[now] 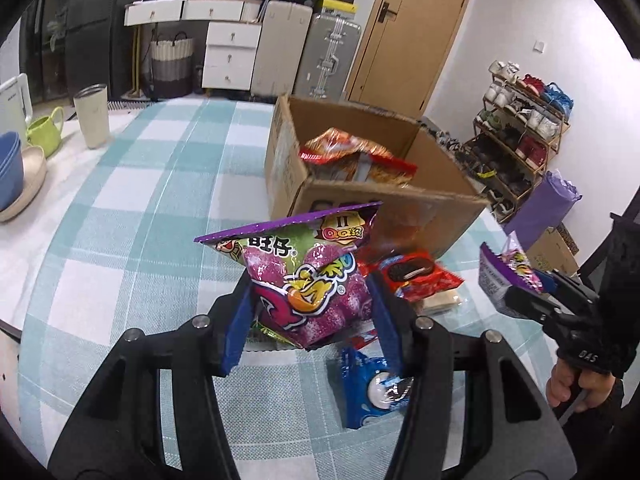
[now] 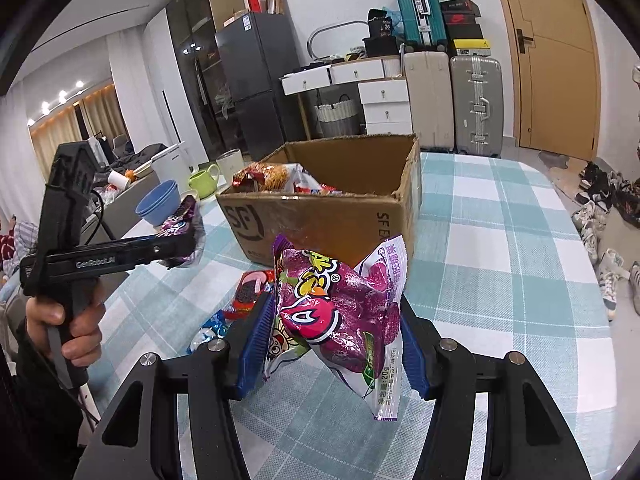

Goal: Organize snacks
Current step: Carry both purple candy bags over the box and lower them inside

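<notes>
My left gripper [image 1: 310, 296] is shut on a purple gummy candy bag [image 1: 304, 276], held above the checked tablecloth in front of the cardboard box [image 1: 384, 204]. My right gripper [image 2: 336, 328] is shut on a second purple gummy bag [image 2: 340, 312], also held up in front of the box [image 2: 320, 220]. The box holds a red-orange snack bag [image 1: 352, 156]. On the table by the box lie a red cookie packet [image 1: 416, 276] and a blue cookie packet [image 1: 372, 384]. Each gripper shows in the other's view: the right one [image 1: 516, 280], the left one [image 2: 180, 240].
A cream tumbler [image 1: 93, 116], a green mug [image 1: 44, 130] and stacked blue bowls [image 1: 10, 168] stand at the table's far left. A shoe rack [image 1: 520, 136], suitcases [image 2: 476, 104] and a white dresser stand behind the table.
</notes>
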A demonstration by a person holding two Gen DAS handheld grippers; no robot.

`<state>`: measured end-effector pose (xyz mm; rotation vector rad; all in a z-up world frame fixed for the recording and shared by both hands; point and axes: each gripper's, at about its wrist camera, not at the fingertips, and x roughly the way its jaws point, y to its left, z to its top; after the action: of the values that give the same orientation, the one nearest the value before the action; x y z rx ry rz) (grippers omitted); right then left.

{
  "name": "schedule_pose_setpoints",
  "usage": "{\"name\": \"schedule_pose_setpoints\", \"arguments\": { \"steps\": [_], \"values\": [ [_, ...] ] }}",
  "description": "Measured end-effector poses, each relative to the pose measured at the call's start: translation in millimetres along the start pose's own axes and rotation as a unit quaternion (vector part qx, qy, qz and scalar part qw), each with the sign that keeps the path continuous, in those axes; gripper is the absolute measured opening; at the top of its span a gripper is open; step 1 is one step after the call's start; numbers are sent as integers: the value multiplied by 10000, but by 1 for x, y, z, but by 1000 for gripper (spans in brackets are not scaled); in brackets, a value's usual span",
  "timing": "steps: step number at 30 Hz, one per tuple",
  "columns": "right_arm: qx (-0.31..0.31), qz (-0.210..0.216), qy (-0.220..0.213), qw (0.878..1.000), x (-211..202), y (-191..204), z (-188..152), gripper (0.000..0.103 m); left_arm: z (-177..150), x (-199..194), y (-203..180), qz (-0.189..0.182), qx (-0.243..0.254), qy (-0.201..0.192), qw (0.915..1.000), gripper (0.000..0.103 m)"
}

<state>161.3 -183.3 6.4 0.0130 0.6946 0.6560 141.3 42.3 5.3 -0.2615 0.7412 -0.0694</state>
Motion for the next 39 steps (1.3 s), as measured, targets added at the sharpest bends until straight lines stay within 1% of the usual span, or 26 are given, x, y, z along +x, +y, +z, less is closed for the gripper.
{"name": "schedule_pose_setpoints", "arguments": {
  "steps": [9,20,28,37,39],
  "values": [
    [-35,-108,-212,9997,-15,1,19,58,12,-26,-14,-40,148,-190,9997,51],
    [-83,-139,-392,9991,-23,5,49,58,36,-39,-25,-59,248,-299,9992,51],
    [-144,-129,-472,9987,-17,7,69,58,54,-45,-39,-33,411,-349,9985,52],
    [-117,-144,-468,9987,-1,8,88,58,73,-39,-53,-106,501,-327,9982,52],
    [-108,-144,-461,9988,2,7,92,58,73,-39,-54,-111,490,-323,9982,52]
  ]
}}
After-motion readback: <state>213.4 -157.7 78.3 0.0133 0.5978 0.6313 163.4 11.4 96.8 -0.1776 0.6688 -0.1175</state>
